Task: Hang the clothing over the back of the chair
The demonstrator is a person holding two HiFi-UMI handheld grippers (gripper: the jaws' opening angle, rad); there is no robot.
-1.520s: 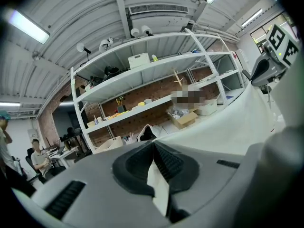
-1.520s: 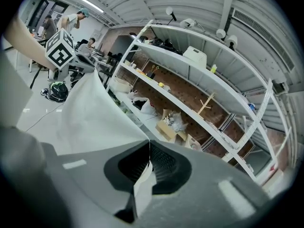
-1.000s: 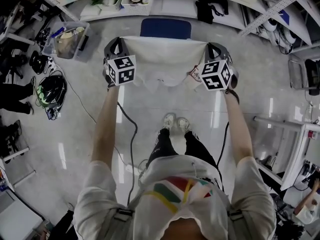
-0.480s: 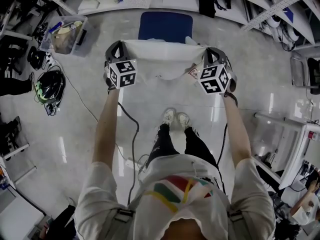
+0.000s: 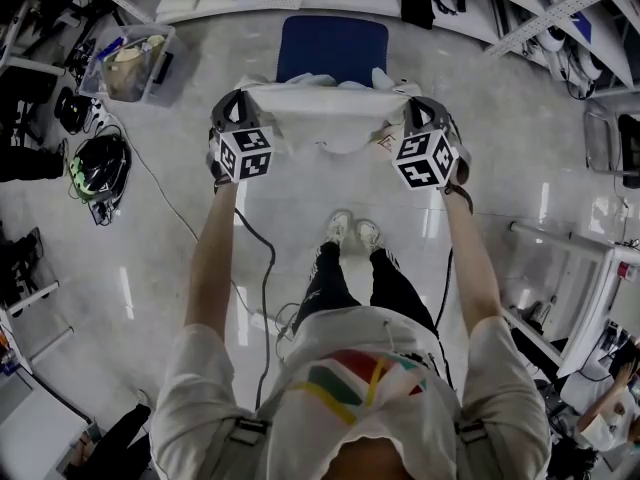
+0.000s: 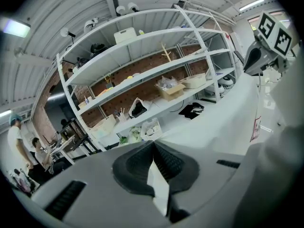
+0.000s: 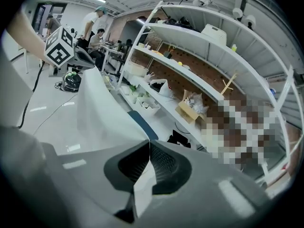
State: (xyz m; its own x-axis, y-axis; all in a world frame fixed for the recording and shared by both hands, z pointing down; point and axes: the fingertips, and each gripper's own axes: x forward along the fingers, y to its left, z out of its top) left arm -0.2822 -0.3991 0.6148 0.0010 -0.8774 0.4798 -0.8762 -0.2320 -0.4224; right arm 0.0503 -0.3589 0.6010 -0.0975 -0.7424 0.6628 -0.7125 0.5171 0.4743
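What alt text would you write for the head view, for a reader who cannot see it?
Seen from above, a person holds a white garment stretched between the left gripper and the right gripper, both shut on its upper edge. A blue chair stands just beyond it; whether they touch is unclear.

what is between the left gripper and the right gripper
The white clothing, stretched from the left gripper to the right gripper, each shut on an edge of it. The head view shows it; the blue chair sits just beyond.
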